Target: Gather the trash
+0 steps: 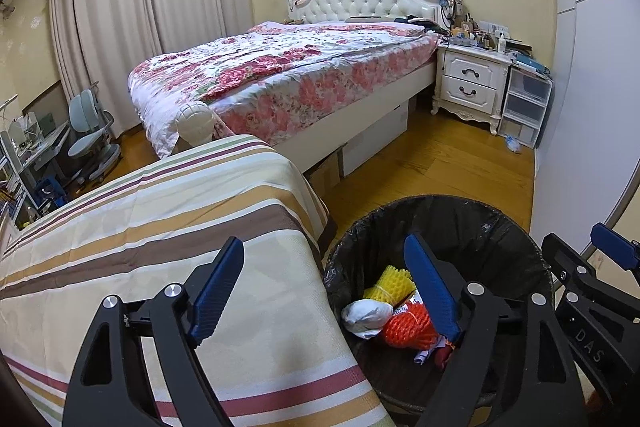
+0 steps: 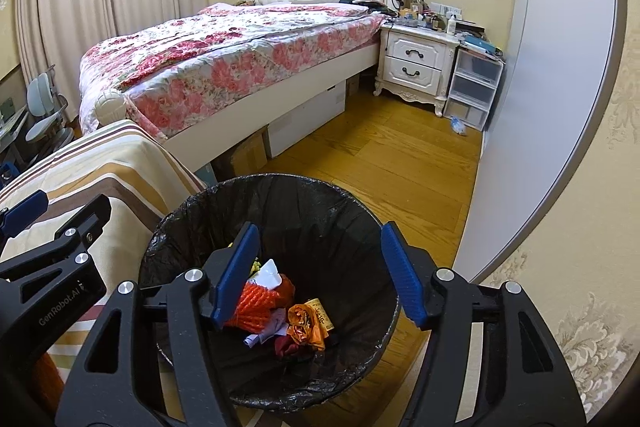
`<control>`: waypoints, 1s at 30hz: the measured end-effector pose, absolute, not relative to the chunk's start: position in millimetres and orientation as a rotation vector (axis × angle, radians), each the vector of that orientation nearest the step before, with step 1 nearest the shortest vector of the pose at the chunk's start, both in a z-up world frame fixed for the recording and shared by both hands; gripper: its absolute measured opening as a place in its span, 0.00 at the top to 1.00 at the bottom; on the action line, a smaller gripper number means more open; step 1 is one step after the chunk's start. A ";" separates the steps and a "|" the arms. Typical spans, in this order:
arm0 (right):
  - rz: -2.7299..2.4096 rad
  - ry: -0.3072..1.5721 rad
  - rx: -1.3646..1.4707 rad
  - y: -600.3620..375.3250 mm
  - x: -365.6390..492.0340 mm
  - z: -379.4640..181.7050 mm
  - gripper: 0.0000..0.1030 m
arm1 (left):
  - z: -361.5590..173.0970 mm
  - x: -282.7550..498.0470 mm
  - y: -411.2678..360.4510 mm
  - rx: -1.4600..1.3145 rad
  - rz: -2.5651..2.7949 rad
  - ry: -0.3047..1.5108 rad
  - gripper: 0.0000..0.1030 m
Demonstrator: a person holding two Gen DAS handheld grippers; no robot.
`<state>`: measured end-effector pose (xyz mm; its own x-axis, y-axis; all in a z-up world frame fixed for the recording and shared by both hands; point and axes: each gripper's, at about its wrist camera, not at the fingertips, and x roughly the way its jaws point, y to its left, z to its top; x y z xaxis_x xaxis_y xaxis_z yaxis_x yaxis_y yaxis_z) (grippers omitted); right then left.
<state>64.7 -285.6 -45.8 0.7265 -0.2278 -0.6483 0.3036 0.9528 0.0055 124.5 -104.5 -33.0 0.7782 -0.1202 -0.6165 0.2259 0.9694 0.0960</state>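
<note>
1. Trash lies at the bottom of the black-lined bin [image 2: 360, 227] on the wood floor, just beside the striped-cloth worktop [image 1: 160, 227]: an orange foam net [image 2: 256, 307], a yellow foam net [image 1: 388, 283], a crumpled white wad [image 1: 366, 313], an orange wrapper [image 2: 308, 321] and paper scraps.
2. Left hand-held gripper [image 1: 326, 291]: jaws spread wide, holding nothing, 1 finger over the worktop, the other over the bin.
3. Right hand-held gripper [image 2: 320, 275]: jaws also apart and empty, poised above the bin mouth.
4. Handling, as a judgement: everything looks very light and soft. The nets crush and spring back, so pinch them across the bunched middle. The wrapper seems slick and crinkly; grip a fold, not a flat face.
5. One small pale scrap [image 2: 458, 125] lies on the floor by the plastic drawers [image 2: 472, 87], well apart; too small to identify.
</note>
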 end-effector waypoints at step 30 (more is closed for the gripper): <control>-0.244 0.619 0.066 -230.5 -14.3 -12.4 0.17 | -4.7 45.7 -31.5 0.154 -0.121 0.604 0.18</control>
<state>-14.3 -230.5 -12.4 0.7870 -0.2064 -0.5814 0.2454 0.9693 -0.0119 45.7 -31.5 -4.7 0.8168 -0.0679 -0.5729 0.1576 0.9815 0.1084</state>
